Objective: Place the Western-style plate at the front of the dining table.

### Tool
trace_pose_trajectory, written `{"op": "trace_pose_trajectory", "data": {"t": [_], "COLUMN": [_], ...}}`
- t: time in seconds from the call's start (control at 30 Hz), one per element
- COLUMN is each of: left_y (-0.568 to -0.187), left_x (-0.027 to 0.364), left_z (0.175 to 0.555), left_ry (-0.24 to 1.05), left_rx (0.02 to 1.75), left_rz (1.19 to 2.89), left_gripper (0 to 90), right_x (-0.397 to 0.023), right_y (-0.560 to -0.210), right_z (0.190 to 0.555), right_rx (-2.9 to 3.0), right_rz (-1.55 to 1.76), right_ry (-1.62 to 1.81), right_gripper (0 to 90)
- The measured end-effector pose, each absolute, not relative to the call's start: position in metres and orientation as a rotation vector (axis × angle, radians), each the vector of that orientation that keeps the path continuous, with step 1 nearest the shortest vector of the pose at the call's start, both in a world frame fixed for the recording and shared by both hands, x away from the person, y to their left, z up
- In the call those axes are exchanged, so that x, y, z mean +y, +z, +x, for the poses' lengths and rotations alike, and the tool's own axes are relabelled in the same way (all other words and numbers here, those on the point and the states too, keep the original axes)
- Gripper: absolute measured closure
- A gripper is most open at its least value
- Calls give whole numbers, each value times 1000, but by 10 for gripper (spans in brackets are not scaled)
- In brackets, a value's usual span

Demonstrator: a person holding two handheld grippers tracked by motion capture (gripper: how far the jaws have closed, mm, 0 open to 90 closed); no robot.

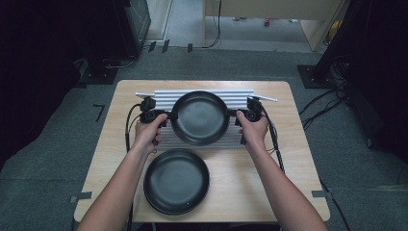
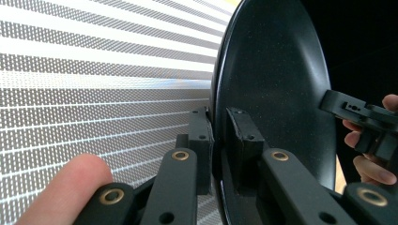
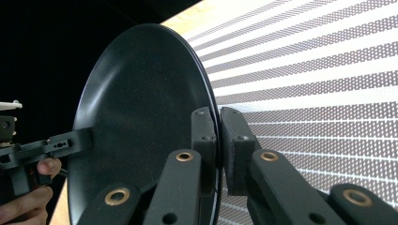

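Two hand-held grippers clamp one black pan [image 1: 200, 118] by opposite rim edges, the left hand-held gripper [image 1: 169, 116] and the right hand-held gripper [image 1: 232, 114] both closed on it above the striped mat [image 1: 166, 98] on the desk [image 1: 293, 144]. Keeping both hands level should let it settle flat on the mat, well clear of the second pan [image 1: 176, 181]

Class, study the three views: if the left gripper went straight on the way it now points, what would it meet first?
The left gripper is already shut on the rim of the upper black plate. Beyond the plate, the right gripper on the opposite rim probably comes first; depth is uncertain.
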State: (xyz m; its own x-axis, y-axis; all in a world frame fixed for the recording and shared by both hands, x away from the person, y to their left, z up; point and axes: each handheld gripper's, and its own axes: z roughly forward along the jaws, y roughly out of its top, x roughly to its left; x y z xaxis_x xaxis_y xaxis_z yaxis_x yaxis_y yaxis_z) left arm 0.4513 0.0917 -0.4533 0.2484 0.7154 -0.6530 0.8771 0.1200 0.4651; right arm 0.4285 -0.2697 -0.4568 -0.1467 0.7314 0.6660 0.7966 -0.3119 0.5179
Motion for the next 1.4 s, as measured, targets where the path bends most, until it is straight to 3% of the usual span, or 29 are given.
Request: {"op": "trace_pose_trajectory", "data": {"t": [0.73, 1.4], "left_y": [-487, -502], "left_x": [67, 71], "left_z": [492, 502], "left_ry": [-252, -276], "left_rx": [1633, 1698], "left_rz": [1690, 1622], "left_gripper": [801, 797], "right_x": [-276, -269], "right_y": [-501, -512], "right_z": [461, 468], "right_rx": [-1740, -1685], "right_rz": [-2164, -2226], "right_ry": [-1339, -1402], "right_gripper": [848, 854]}}
